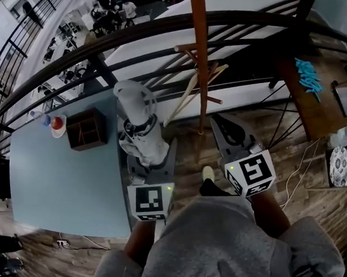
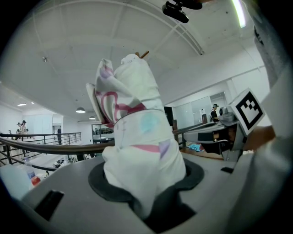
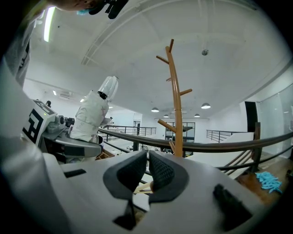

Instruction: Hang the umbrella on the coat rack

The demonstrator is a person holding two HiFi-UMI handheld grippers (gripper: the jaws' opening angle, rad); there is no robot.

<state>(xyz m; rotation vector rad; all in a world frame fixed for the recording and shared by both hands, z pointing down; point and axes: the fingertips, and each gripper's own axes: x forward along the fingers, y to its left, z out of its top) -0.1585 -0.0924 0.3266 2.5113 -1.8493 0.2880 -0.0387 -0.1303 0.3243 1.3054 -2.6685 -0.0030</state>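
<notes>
A folded white umbrella point(image 1: 139, 126) with pink markings point(image 2: 137, 137) stands upright between the jaws of my left gripper point(image 1: 144, 158), which is shut on its lower part point(image 2: 146, 192). To its right my right gripper point(image 1: 220, 125) is shut with nothing between its pads point(image 3: 148, 161). The wooden coat rack point(image 1: 199, 53) rises just beyond both grippers, in front of the railing, with bare pegs sticking out. In the right gripper view the coat rack point(image 3: 175, 100) stands straight ahead, and the umbrella point(image 3: 95, 112) shows at the left.
A dark curved railing point(image 1: 244, 20) runs across behind the rack. A blue-grey table point(image 1: 55, 179) at the left holds a wooden box point(image 1: 87, 128). A brown table point(image 1: 309, 107) at the right carries blue items point(image 1: 308, 77). Cables and a plate point(image 1: 340, 166) lie on the wooden floor.
</notes>
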